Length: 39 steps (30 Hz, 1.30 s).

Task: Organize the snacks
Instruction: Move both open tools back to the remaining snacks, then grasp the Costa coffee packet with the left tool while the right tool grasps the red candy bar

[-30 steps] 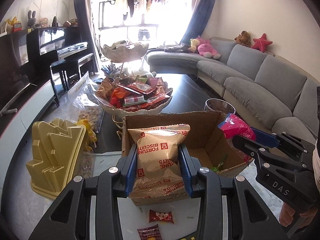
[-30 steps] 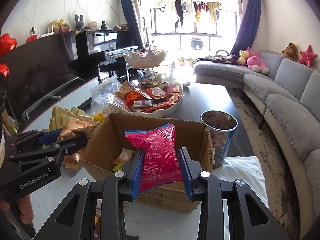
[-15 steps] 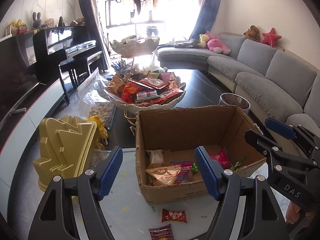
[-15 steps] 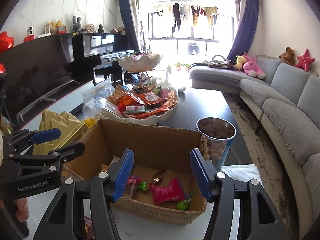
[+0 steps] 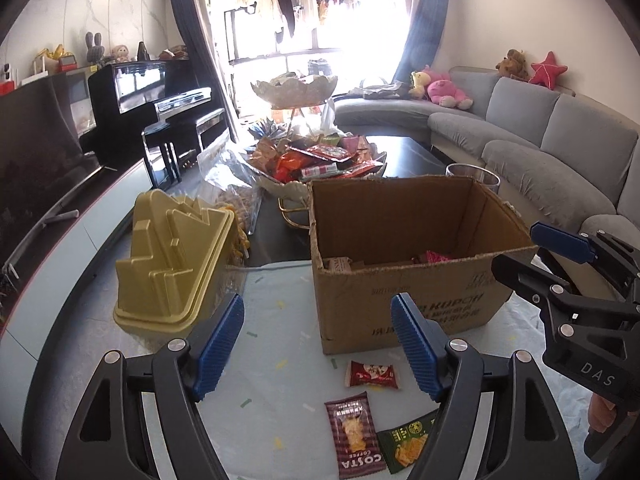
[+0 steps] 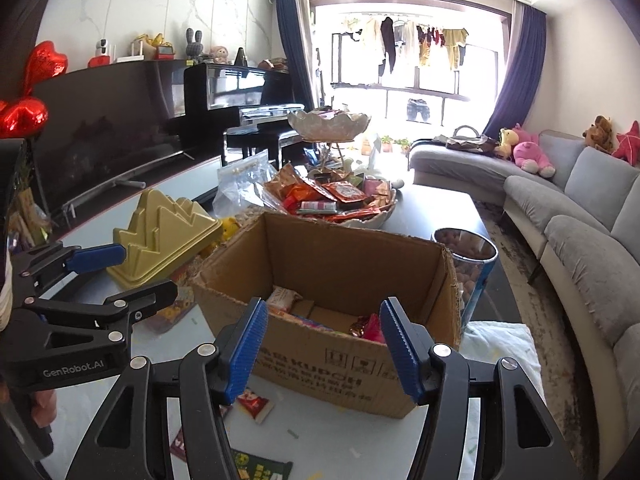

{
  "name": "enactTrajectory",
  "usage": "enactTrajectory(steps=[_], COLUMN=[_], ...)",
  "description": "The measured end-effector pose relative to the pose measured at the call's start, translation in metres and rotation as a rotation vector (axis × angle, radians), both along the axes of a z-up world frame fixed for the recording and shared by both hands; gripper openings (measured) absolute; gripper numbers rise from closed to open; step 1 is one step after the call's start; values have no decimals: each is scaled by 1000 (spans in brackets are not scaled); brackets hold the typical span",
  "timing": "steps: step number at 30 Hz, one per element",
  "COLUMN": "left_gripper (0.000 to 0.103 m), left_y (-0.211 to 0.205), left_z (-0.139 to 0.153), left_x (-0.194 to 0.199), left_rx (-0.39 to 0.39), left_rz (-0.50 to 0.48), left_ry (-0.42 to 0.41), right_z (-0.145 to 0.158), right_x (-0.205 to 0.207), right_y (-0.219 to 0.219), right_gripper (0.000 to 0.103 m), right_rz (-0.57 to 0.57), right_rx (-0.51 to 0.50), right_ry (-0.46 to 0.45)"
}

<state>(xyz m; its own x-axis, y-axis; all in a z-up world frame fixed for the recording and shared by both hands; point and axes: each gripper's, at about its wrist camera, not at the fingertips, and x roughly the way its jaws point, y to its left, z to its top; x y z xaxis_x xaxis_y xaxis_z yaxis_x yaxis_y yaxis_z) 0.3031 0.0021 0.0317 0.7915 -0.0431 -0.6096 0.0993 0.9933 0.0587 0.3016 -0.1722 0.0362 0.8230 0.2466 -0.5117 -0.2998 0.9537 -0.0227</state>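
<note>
Both grippers, left gripper (image 5: 318, 344) and right gripper (image 6: 322, 346), wide and empty before the box (image 5: 408, 276), jaws just opened, likely to take the packets (image 5: 372, 374) lying in front of the box on the counter (image 5: 276, 344).

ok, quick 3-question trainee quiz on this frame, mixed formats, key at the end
1. True or false: both tongs are open with nothing between their pads.
2. Multiple choice: the red packet, the Costa packet and the green packet lie A) inside the cardboard box B) on the table in front of it C) in the snack bowl.
3. Fill in: left of the box sits a ____-coloured mountain-shaped tray.

Key: 1 true, left tongs and right tongs both empty; 2 B; 3 gold.
</note>
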Motion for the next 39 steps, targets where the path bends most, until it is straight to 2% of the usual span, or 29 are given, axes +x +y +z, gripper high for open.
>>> enactTrajectory(steps=[14, 21, 30, 39], left_gripper=[75, 65, 55, 52], left_y=[5, 3, -3, -8], left_z=[-80, -113, -143, -155], left_x=[-22, -19, -2, 10], left_rx=[-50, -78, -95, -92], left_rz=[-2, -9, -14, -10], left_ry=[184, 253, 317, 328], right_z=[-63, -97, -121, -131], right_x=[-10, 3, 18, 31], right_y=[16, 28, 39, 49], right_gripper=[60, 60, 59, 55], right_rz=[124, 212, 278, 328], right_rx=[-79, -125, -210, -202], right_ry=[153, 242, 291, 305])
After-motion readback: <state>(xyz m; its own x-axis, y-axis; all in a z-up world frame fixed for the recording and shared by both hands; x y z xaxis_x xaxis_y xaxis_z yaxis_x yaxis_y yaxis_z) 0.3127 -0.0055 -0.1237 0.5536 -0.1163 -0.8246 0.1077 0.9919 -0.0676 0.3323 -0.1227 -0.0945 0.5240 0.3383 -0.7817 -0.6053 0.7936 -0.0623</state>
